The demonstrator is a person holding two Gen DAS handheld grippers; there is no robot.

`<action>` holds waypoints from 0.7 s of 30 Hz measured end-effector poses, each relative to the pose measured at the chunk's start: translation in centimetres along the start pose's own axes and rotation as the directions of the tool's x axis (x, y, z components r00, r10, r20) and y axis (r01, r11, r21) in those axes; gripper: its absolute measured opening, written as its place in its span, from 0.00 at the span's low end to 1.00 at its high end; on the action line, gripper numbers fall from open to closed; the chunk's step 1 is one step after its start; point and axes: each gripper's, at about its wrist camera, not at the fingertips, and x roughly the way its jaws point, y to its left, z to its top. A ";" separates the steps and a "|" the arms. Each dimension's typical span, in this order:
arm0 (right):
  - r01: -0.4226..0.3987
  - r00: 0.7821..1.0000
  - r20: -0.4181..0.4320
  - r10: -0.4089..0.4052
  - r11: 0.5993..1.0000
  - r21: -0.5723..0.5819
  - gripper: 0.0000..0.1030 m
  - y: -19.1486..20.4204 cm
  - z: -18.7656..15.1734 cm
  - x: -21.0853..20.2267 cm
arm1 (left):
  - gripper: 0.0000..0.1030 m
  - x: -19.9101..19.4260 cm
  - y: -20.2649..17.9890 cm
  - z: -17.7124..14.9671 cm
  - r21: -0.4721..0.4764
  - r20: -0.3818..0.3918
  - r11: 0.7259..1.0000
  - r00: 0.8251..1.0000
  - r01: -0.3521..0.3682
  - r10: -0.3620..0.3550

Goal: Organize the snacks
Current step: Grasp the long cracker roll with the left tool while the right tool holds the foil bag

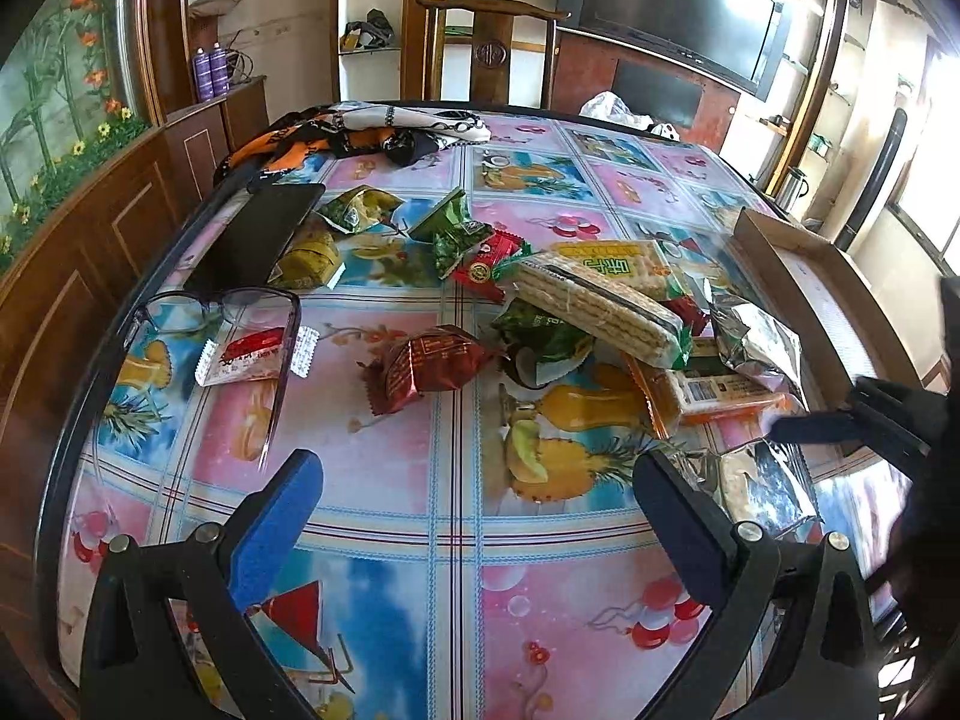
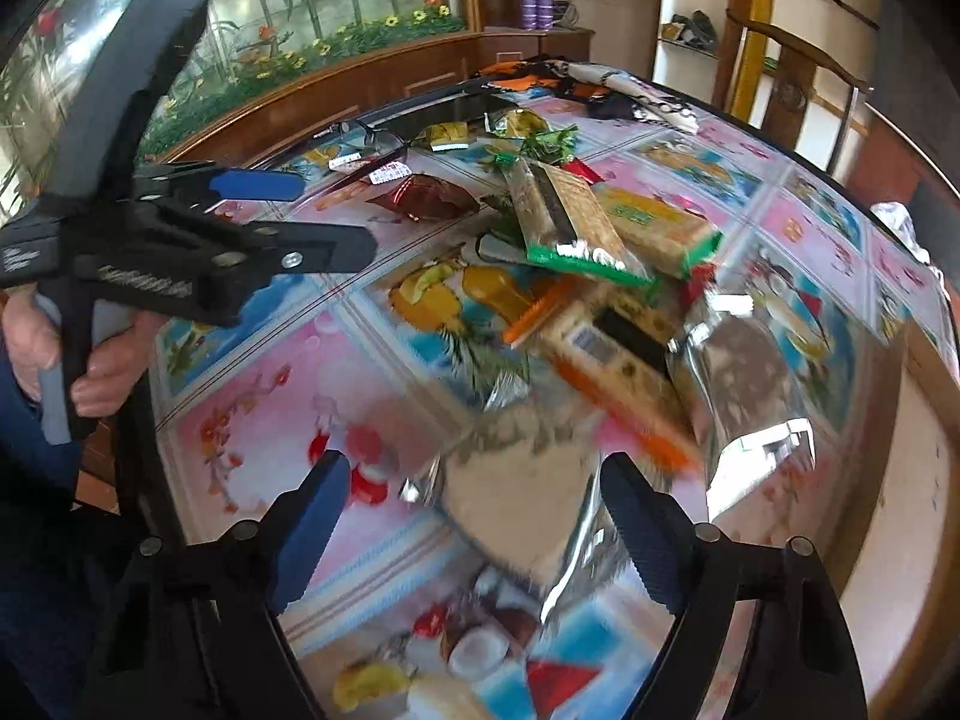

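Snack packets lie heaped on a table with a bright fruit-print cloth [image 1: 384, 480]. A long wafer pack [image 1: 594, 306] tops the heap, and an orange biscuit pack [image 1: 708, 390] lies under it. A dark red packet [image 1: 426, 366] sits alone to the left. My left gripper [image 1: 474, 516] hovers open over bare cloth with nothing between its fingers. My right gripper [image 2: 480, 516] stands open over a blurred silver foil packet [image 2: 510, 498], which lies between the fingers; the pads do not press it. In the left wrist view the right gripper [image 1: 834, 414] is above that silver packet [image 1: 762, 486].
An open cardboard box [image 1: 798, 276] stands at the table's right edge. Eyeglasses [image 1: 216, 312], a black phone [image 1: 258, 234] and a crumpled scarf [image 1: 372, 132] lie at the left and far side. A wooden chair [image 1: 492, 48] stands behind the table. A hand [image 2: 96, 372] holds the left gripper [image 2: 318, 216].
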 end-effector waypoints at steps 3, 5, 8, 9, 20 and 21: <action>-0.020 0.999 -0.031 0.020 1.000 0.011 0.86 -0.9 0.5 1.3 | 1.00 -0.1 0.0 -0.1 0.009 -0.002 1.000 1.000 0.003 -0.003; -0.032 0.998 -0.050 0.033 0.999 0.019 0.86 -1.4 0.3 1.8 | 1.00 -0.2 -0.2 -0.2 0.017 0.000 1.000 1.000 0.002 -0.002; -0.054 0.996 -0.069 0.054 0.999 0.008 0.86 -1.5 -0.9 1.6 | 1.00 -0.2 -0.2 -0.1 0.025 -0.001 1.000 1.000 0.001 -0.001; -0.063 0.995 -0.072 0.064 0.998 0.014 0.86 -1.6 -1.2 1.4 | 1.00 -0.2 -0.1 0.0 0.024 -0.002 1.000 1.000 0.001 -0.001; 0.009 1.000 0.010 -0.011 0.992 0.126 0.61 -1.3 -3.2 -1.2 | 1.00 1.5 -0.6 3.0 -0.077 -0.050 0.995 0.997 0.057 -0.061; 0.003 0.999 0.035 -0.008 0.990 0.142 0.61 -1.3 -3.3 -1.7 | 1.00 1.9 -0.4 3.9 -0.112 -0.056 0.991 0.995 0.072 -0.078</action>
